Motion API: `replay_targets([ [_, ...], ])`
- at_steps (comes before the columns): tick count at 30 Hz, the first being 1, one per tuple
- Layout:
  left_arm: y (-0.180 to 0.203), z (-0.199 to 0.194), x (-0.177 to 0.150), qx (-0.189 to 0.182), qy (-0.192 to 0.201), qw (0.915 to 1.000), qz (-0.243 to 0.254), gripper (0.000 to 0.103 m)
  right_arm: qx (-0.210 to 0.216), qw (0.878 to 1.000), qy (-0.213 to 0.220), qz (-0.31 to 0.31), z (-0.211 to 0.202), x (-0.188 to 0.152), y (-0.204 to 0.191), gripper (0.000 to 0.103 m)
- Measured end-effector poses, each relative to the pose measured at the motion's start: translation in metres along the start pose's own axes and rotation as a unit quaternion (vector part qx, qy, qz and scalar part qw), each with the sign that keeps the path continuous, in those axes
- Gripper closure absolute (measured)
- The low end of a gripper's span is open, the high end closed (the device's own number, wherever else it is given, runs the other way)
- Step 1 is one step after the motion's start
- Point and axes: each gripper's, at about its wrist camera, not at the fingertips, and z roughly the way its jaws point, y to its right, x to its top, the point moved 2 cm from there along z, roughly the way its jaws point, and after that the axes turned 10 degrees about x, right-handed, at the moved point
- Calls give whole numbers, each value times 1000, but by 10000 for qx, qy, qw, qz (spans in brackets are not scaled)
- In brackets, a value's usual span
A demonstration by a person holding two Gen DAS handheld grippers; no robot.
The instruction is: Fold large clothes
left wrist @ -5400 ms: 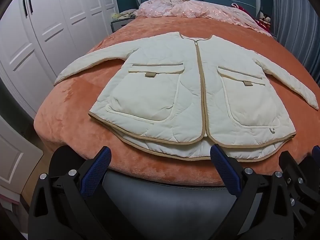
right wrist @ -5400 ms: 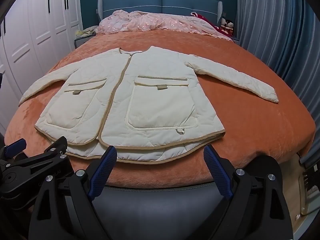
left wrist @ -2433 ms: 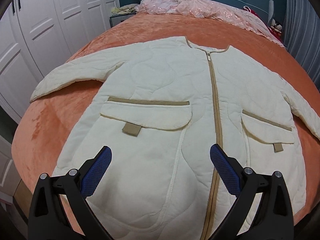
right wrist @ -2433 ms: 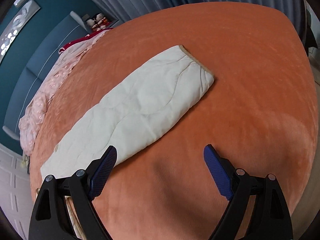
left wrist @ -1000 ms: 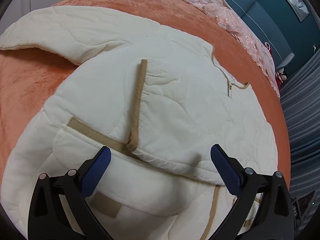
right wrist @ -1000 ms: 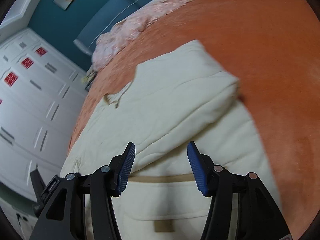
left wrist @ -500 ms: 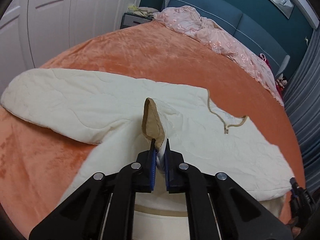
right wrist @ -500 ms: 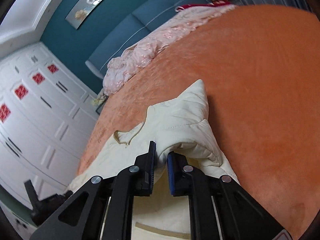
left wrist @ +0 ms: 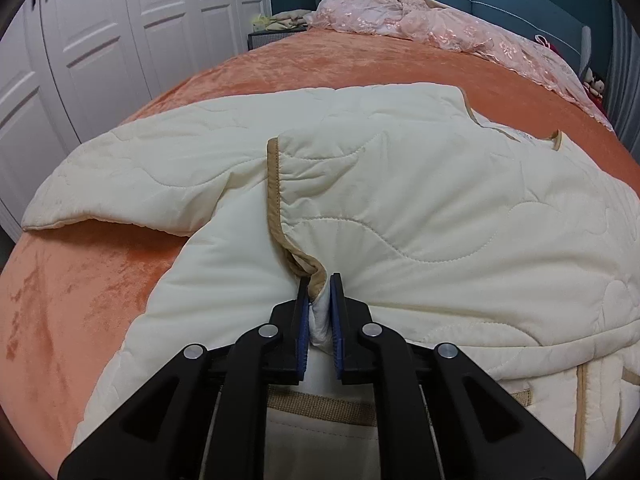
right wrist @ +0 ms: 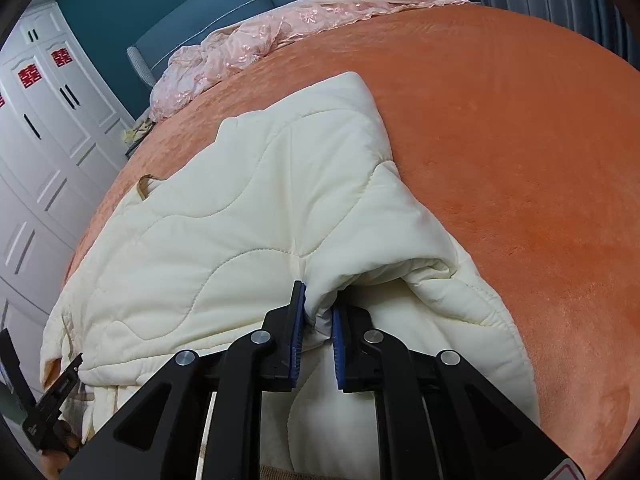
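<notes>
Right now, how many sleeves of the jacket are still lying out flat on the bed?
1: the sleeve stretches toward the wardrobe side; the other is folded across the jacket's chest.

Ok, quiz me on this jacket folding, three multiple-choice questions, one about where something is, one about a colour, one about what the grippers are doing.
1. Where does the jacket lie?
A. On the orange bedspread
B. On the floor
C. Hung on the wardrobe

2. What colour is the trim on the sleeve cuff?
A. Blue
B. Tan
C. Pink

3. What state are the grippers in?
A. Both open above the jacket
B. Only the left gripper shut
C. Both shut on jacket fabric

Answers:
1. A, orange cover shows around the jacket in both views.
2. B, a tan band edges the cuff in the left view.
3. C, cream fabric is pinched between the blue pads of the left gripper and the right gripper.
</notes>
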Motion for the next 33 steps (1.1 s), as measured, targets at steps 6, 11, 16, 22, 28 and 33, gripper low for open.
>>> replay_targets([
  [6, 4, -2, -2, 206, 166, 9996, 104, 93, -669, 9968, 432, -115, -45, -13, -28, 77],
  [11, 6, -3, -4, 265, 248, 9993, 102, 93, -120, 9941, 274, -1045, -47, -33, -107, 77],
  [16, 6, -3, -4, 220, 238, 9995, 58, 92, 154, 9846, -217, -1729, 1, -50, -160, 77],
  [22, 5, -2, -6, 199, 277, 9994, 31, 92, -119, 9832, -421, -1771, 35, -78, -154, 77],
  [28, 6, -2, -8, 236, 315, 9992, 35, 92, -231, 9808, -351, -1903, 36, -84, -157, 77],
  [33, 4, -2, -7, 216, 308, 9993, 16, 92, -291, 9794, -318, -1970, 36, -84, -160, 77],
])
